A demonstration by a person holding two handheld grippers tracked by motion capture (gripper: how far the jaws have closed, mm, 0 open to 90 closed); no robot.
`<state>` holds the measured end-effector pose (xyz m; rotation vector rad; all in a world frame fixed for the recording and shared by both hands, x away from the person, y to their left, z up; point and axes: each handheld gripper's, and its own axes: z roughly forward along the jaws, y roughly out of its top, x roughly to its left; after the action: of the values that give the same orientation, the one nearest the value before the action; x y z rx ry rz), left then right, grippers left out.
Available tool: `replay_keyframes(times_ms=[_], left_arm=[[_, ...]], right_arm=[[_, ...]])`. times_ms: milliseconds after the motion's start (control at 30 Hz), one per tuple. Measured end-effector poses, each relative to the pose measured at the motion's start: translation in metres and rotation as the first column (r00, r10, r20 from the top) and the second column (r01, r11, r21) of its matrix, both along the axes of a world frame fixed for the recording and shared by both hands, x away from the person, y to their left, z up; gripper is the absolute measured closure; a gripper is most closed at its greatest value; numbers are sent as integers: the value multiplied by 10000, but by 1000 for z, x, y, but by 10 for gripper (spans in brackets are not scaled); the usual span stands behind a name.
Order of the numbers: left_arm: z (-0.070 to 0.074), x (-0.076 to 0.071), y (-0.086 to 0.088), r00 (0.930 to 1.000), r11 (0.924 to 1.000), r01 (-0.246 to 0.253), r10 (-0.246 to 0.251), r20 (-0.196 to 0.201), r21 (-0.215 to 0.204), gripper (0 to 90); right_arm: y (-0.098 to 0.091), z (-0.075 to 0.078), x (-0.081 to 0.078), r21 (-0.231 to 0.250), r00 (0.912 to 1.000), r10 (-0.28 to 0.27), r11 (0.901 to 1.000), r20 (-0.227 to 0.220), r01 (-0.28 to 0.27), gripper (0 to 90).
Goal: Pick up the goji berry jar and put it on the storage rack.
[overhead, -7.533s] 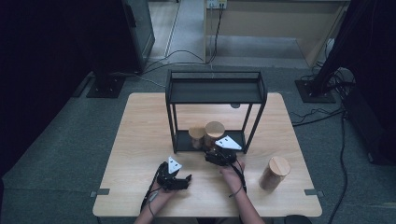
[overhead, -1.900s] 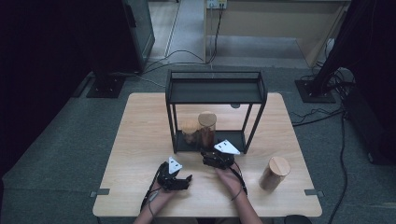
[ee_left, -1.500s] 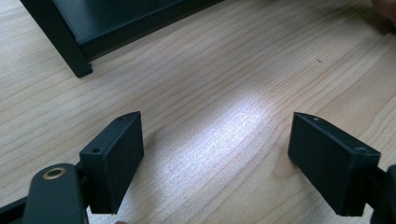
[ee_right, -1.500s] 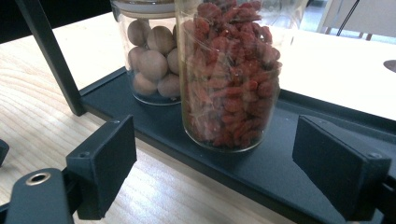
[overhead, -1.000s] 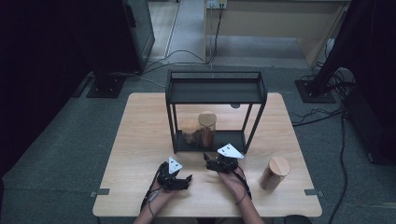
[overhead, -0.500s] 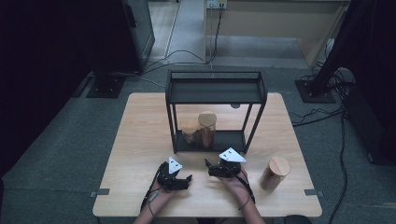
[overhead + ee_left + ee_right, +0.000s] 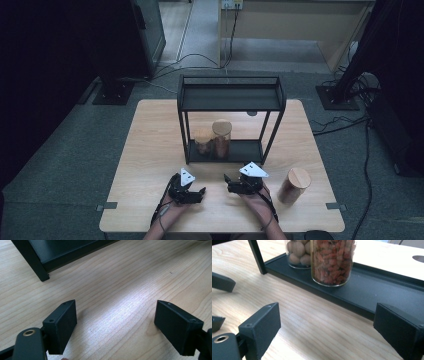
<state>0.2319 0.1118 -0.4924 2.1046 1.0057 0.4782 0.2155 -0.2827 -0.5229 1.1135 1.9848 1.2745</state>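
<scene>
A black two-tier metal shelf [image 7: 230,97] stands mid-table. On its lower tray [image 7: 372,295] are a short jar of round nuts [image 7: 202,144] [image 7: 298,252] and, touching it, a taller wooden-lidded jar of red dried berries [image 7: 221,139] [image 7: 332,262]. My right gripper [image 7: 228,181] [image 7: 329,325] sits a short way in front of the tray. Its jaws have just been opening wide, then easing in slightly, with nothing between them. My left gripper [image 7: 200,192] [image 7: 115,322] rests low on the wood, open and holding nothing. The shelf's front leg [image 7: 37,267] lies ahead of it.
A third jar with a wooden lid [image 7: 294,185] stands on the table to the right of my right hand. The left gripper's fingertips [image 7: 222,282] show at the left edge of the right gripper view. Dark stands and cables surround the wooden table [image 7: 150,150].
The berry jar, once held in front of the shelf, now stands on the lower tray. My right gripper has drawn back from it toward the front edge. The left gripper has kept still.
</scene>
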Motion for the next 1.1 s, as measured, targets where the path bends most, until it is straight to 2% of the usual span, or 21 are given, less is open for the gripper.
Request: replay_keyframes(times_ms=[233,433,733,900,933,1000,1100], left_arm=[[0,0,0,10000,10000,11,-11,0,3,183],[0,0,0,10000,10000,18,-18,-3,15,183],[0,0,0,10000,10000,19,-19,1,13,183],[0,0,0,10000,10000,22,-22,6,15,183],[0,0,0,10000,10000,23,-23,5,14,183],[0,0,0,10000,10000,-2,2,2,8,183],[0,0,0,10000,10000,0,0,2,6,183]], right_arm=[[-11,-1,-1,342,9999,81,9994,-142,-76,73],[-11,0,0,233,9995,261,9994,-166,-258,74],[-28,-2,2,1029,9979,332,9943,-555,-274,77],[-30,1,1,882,9966,430,9954,-710,-366,82],[-30,2,1,857,9961,431,9957,-765,-365,122],[-31,6,-1,924,9957,456,9950,-801,-381,130],[-34,12,-3,958,9962,613,9939,-618,-552,129]])
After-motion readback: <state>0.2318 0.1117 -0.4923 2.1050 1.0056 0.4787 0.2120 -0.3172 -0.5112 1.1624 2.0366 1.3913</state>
